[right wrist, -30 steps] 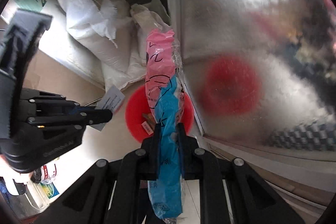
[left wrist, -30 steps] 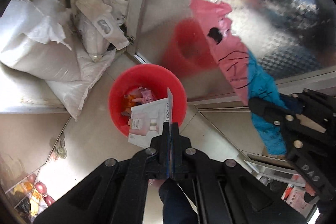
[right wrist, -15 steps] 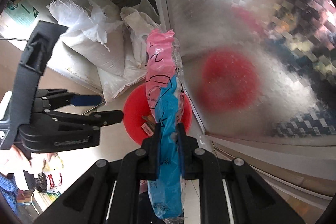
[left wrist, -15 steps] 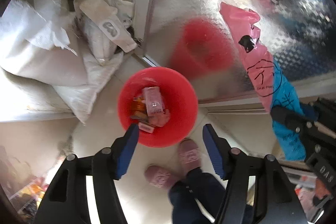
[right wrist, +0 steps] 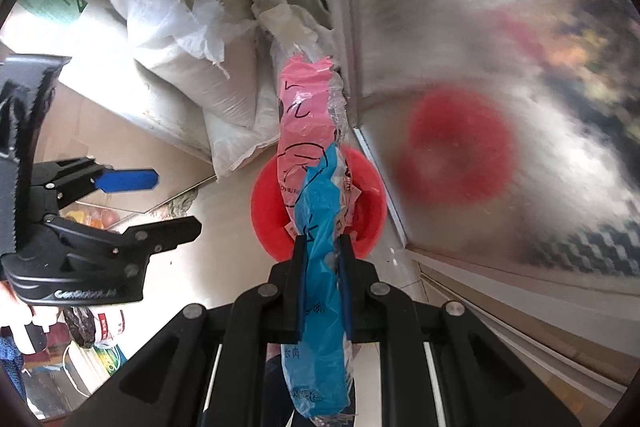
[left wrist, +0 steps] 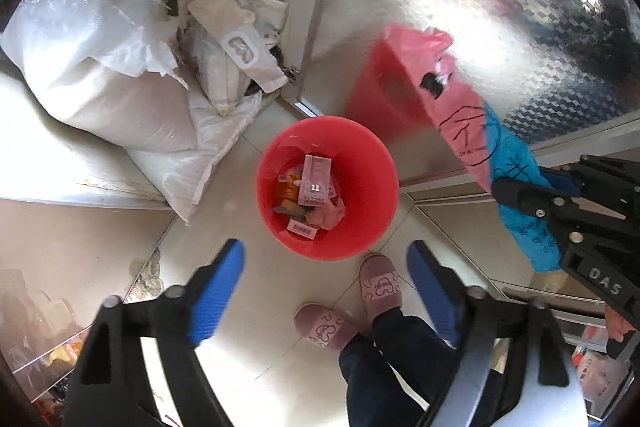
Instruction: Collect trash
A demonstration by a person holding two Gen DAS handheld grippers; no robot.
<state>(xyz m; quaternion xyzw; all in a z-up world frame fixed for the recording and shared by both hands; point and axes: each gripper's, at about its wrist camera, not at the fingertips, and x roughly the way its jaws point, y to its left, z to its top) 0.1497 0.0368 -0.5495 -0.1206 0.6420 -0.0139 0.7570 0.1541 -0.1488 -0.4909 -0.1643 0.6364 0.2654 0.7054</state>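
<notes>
Wrapper, pink and blue, hangs lengthwise in our clamped right tongs, directly over the red bin mid-frame; our left tongs have just been opening, nothing between them.

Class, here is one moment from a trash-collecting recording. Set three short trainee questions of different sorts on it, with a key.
1. True or false: the left gripper is clamped on a card.
2. What does the right gripper hold? A) a pink and blue plastic bag B) a slipper C) a white sack
3. Fill in: the pink box lies inside the red ____.

Key: 1 false, its jaws have just been opening and nothing is between them; 2 A; 3 bucket.
</notes>
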